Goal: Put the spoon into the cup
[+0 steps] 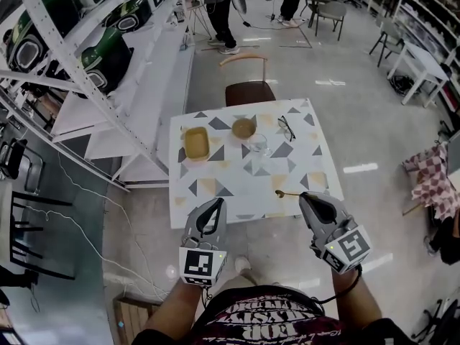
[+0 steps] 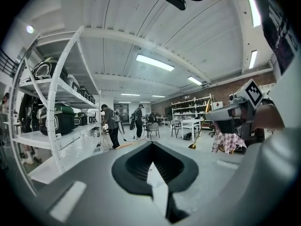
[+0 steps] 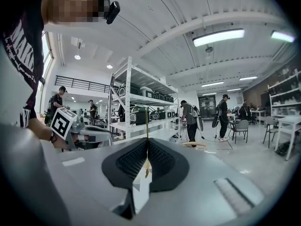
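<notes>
The single spoon [image 1: 284, 193] is pinched by its handle between the pressed-together jaws of the right gripper [image 1: 303, 196], its bowl sticking out to the left over the near right part of the table [image 1: 215, 185]. The one glass cup [image 1: 259, 144] stands well apart, toward the table's far side, beside one brown bowl [image 1: 244, 128], one yellow dish [image 1: 195, 143] and one pair of eyeglasses [image 1: 287, 128]. The left gripper [image 1: 215, 204] hangs at the table's near edge with its jaws closed on nothing.
</notes>
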{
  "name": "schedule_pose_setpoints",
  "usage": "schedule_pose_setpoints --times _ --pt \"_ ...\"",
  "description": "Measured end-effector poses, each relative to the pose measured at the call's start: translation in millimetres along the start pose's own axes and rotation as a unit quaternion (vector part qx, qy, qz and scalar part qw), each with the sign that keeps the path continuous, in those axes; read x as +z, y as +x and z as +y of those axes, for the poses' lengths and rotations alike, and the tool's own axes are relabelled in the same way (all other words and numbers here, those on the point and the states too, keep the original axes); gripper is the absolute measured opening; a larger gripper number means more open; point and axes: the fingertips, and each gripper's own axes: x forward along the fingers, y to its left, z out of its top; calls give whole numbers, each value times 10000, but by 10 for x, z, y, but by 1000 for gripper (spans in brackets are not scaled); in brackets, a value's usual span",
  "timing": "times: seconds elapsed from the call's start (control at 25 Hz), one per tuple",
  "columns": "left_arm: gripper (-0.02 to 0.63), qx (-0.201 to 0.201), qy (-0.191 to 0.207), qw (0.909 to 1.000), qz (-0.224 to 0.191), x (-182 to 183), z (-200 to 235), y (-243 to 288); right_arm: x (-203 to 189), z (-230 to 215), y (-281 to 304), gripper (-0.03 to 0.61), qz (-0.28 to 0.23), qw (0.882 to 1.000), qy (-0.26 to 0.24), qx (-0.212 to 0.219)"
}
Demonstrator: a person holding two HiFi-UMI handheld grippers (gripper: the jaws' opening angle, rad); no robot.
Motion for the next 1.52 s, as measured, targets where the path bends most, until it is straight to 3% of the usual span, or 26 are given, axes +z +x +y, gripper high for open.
schedule_pose_setpoints --times 0.56,0.92,1.52 --pt "2 -182 -82 9998 -85 29 423 95 199 114 354 34 -64 9998 -140 -158" --pt "2 -340 -150 9992 -128 28 392 89 284 141 279 34 -19 9994 -180 -287" --pt "2 113 -284 9995 -32 -47 609 -19 276 173 550 34 9 9994 -274 203"
